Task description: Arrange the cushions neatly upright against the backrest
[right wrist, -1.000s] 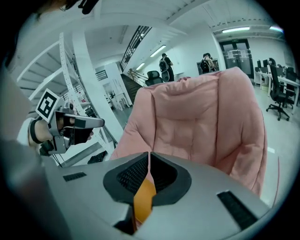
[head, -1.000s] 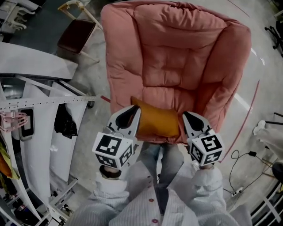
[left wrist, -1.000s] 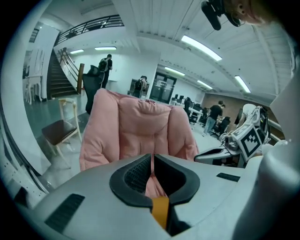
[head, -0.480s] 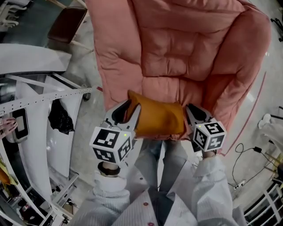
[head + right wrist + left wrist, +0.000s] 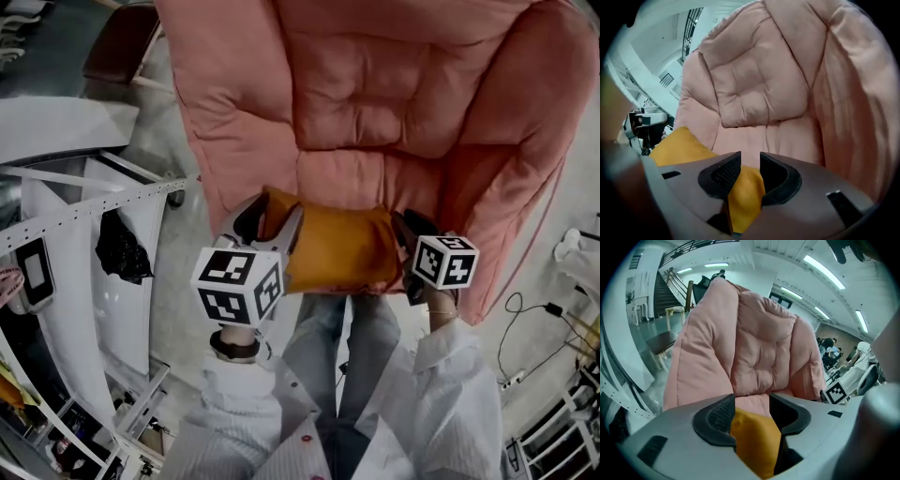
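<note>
At the near edge of the pink armchair [image 5: 525, 141] seat, one orange cushion [image 5: 337, 248] is lying flat; left gripper [image 5: 269, 214] jaws have just been opening wide, right gripper [image 5: 409, 225] jaws narrower, corners loose between. I am judging that standing it against the far backrest [image 5: 375, 84] is remaining

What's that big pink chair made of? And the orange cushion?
The chair looks like soft padded cloth, matte pink, with puffy stitched squares and creases. The cushion looks like smooth woven cloth in mustard orange, probably stuffed, since it bulges and dents. The exact fabric can't be told.
</note>
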`<action>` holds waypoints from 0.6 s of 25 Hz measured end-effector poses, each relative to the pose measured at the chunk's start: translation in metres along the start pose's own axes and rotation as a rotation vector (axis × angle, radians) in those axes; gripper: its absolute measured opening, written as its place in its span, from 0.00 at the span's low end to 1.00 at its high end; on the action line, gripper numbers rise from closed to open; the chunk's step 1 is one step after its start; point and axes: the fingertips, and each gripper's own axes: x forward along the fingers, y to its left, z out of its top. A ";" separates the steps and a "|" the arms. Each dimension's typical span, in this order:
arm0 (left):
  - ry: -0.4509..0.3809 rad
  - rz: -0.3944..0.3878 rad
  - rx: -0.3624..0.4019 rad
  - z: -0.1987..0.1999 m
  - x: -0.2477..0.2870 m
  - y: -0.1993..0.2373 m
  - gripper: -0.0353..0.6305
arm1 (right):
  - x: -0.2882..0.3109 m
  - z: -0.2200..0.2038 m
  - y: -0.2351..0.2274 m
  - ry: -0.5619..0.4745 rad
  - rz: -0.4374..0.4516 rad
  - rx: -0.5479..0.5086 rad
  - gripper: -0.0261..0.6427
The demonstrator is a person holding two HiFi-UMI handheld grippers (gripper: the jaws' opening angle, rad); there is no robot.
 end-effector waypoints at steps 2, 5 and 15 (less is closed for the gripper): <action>0.021 0.003 -0.011 -0.006 0.006 0.001 0.41 | 0.012 -0.010 -0.011 0.025 -0.006 0.065 0.17; 0.048 0.009 -0.028 -0.016 0.012 0.003 0.43 | 0.029 -0.029 -0.025 0.074 0.000 0.174 0.19; 0.126 0.004 -0.073 -0.038 0.021 0.008 0.45 | 0.054 -0.074 -0.041 0.206 0.024 0.363 0.32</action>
